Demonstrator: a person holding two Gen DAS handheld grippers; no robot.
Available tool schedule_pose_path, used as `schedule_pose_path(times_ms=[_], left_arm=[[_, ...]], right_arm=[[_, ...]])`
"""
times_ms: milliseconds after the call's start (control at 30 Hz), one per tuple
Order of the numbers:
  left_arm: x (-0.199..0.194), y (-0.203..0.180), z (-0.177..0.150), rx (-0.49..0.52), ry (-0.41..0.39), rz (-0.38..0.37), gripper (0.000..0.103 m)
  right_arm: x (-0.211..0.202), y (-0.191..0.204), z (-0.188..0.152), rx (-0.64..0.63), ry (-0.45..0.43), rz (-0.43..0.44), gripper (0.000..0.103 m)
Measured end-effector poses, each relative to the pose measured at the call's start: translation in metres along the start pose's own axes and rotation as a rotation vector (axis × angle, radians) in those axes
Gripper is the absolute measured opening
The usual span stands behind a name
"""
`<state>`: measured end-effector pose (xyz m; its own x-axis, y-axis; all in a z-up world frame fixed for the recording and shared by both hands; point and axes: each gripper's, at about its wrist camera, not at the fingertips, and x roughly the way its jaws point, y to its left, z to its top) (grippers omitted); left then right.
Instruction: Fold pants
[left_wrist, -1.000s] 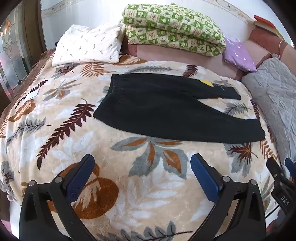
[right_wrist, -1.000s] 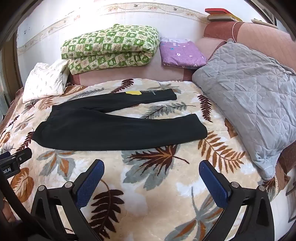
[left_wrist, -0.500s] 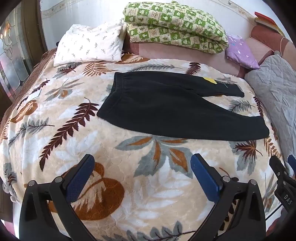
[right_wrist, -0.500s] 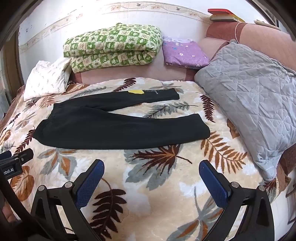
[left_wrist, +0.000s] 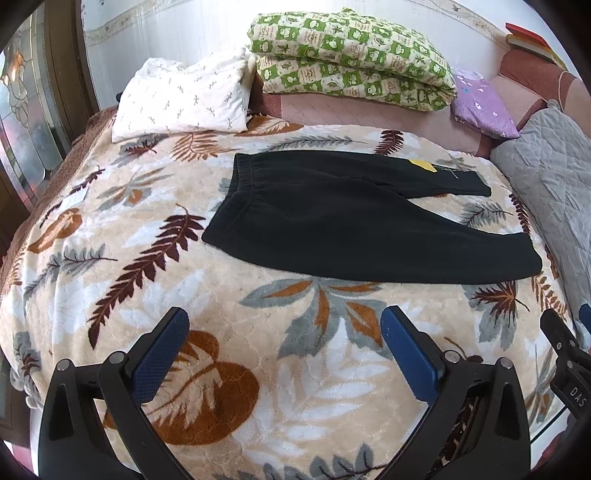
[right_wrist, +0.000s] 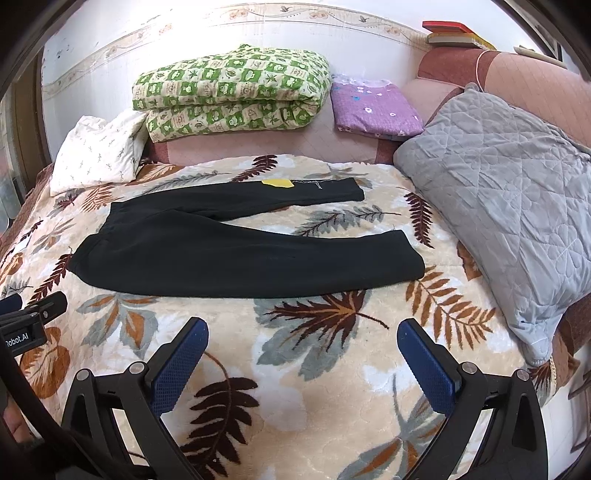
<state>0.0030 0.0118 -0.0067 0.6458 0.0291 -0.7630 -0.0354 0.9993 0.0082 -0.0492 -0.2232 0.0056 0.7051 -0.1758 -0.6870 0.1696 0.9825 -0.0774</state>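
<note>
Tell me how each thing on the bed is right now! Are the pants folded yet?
Black pants: not folded, lying flat, legs spread apart.
Left hand-held gripper: open, holding nothing.
Right hand-held gripper: open, holding nothing.
Green quilt: folded, stacked at the back.
Purple cloth: folded.
Grey quilted blanket: draped down the side.
White pillow: lying flat.

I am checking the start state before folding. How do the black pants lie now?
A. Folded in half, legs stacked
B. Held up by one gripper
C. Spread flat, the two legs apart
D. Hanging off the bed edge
C: the black pants lie flat on the leaf-print blanket, their legs diverging, and both grippers are open and empty.
</note>
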Motion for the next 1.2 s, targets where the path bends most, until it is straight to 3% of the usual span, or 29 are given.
schedule_pose_path(times_ms=[767,1200], left_arm=[[-0.015,0.0,0.005,0.028,-0.098,0.022,0.103],[-0.009,0.0,0.005,0.029,-0.073,0.02,0.103]], right_arm=[[-0.005,0.0,0.002,0.003,-0.018,0.008,0.103],[-0.003,0.002,0.002,0.004,-0.014,0.014,0.103]])
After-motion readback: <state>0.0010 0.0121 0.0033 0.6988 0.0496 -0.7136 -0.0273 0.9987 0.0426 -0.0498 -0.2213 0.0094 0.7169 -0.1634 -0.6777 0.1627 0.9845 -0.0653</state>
